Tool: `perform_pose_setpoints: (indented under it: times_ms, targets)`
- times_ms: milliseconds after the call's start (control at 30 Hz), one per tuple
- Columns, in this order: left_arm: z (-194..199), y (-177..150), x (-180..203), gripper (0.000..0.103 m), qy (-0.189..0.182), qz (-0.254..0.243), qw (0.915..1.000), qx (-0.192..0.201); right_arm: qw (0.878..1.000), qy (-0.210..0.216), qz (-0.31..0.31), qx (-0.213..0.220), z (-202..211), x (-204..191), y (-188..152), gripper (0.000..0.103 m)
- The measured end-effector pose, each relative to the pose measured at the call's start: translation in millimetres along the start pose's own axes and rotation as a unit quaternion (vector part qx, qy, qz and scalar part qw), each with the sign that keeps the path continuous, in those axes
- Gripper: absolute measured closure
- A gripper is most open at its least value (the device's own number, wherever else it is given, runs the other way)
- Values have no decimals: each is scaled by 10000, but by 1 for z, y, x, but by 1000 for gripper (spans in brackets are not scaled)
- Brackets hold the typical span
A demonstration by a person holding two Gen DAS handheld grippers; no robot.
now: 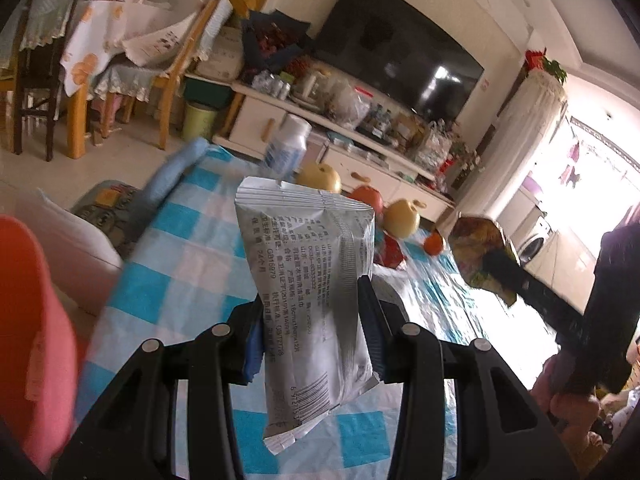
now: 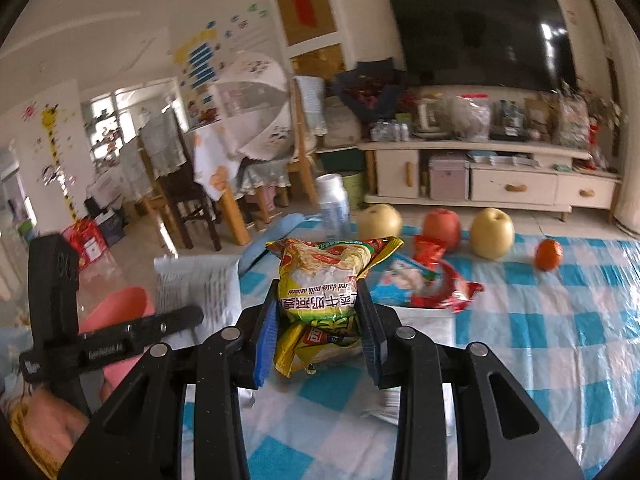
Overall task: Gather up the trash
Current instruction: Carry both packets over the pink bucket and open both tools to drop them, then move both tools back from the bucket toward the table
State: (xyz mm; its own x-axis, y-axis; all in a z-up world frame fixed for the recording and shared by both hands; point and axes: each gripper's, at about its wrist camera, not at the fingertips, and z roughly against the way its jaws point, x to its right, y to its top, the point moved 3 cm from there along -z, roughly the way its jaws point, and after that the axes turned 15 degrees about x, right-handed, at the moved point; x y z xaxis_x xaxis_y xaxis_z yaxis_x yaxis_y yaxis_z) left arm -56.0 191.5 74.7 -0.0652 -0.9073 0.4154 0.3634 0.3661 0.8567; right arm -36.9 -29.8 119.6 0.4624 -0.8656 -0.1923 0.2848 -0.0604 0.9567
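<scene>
Left gripper point(image 1: 312, 320) clamping silver packet point(image 1: 308, 272), right gripper point(image 2: 318, 320) clamping yellow oatmeal packet point(image 2: 324, 276), pink bin point(image 1: 28, 320) beside.

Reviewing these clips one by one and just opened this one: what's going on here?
A person holding a gripper in each hand is picking trash off a blue-checked tablecloth. The left gripper is shut on a silver wipes packet, lifted off the table. The right gripper is shut on a yellow oatmeal packet. A red wrapper lies on the cloth, near a white bottle, two pears, an apple and an orange. A pink bin sits at the left.
</scene>
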Motion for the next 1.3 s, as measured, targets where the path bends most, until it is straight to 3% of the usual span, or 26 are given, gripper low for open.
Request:
perform_pose_setpoints:
  times_ms: [200, 333, 600, 833, 900, 933, 967, 1000, 1067, 1300]
  targets:
    - [35, 24, -39, 60, 445, 134, 9980, 428, 9983, 477, 304, -164, -8, -62, -13, 66]
    - [62, 38, -76, 60, 939, 239, 9925, 743, 9949, 836, 464, -307, -16, -107, -24, 66]
    - [111, 59, -159, 60, 2117, 557, 9682, 1211, 9828, 1568, 673, -709, -40, -206, -57, 66]
    - [126, 61, -204, 59, 2592, 989, 9530, 1215, 9734, 1912, 687, -1060, -73, -265, -87, 63]
    - [126, 61, -209, 57, 2634, 1083, 9511, 1195, 9692, 2042, 649, -1213, -81, -274, -93, 56]
    - [125, 61, -210, 55, 2620, 1085, 9515, 1190, 9692, 2027, 651, -1242, -83, -277, -94, 38]
    - [125, 60, -209, 46, 2637, 1061, 9513, 1192, 9726, 1865, 670, -1216, -84, -276, -94, 24]
    - [124, 62, -207, 35, 2682, 1006, 9505, 1204, 9750, 1776, 631, -1173, -83, -274, -93, 21]
    - [120, 64, -204, 27, 2773, 781, 9495, 1244, 9776, 1709, 473, -1138, -79, -266, -91, 17]
    - [113, 67, -180, 17, 2731, 120, 9496, 1536, 9847, 1112, 508, -1238, -66, -228, -95, 13]
